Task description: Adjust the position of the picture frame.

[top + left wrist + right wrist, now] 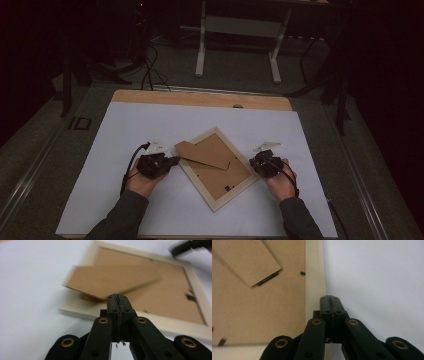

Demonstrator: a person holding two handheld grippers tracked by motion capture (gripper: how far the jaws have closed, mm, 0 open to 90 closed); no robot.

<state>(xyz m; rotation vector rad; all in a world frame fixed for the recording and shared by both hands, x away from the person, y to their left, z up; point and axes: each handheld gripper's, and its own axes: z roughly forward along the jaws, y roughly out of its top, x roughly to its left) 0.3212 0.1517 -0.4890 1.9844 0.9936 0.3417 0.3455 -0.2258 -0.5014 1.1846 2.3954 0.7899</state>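
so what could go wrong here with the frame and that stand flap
The stand is lifted off the frame back while the shut left gripper sits at its edge: pushing further might strain or snap its hinge. The shut right gripper only rests at the frame's rim, so the frame could slide across the white sheet.

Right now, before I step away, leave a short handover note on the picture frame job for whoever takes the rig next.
Left tongs: shut with nothing between them, tips at the lower edge of the stand flap.
Right tongs: shut and empty, tips at the frame's right rail.
Things: the picture frame lies face down, turned like a diamond, on the white table sheet. Its brown backing board sits inside the rails; the stand flap is lifted clear of the board at its left end.
Done: flap raised.
Left: probably loosening the small black clips and lifting the backing out.
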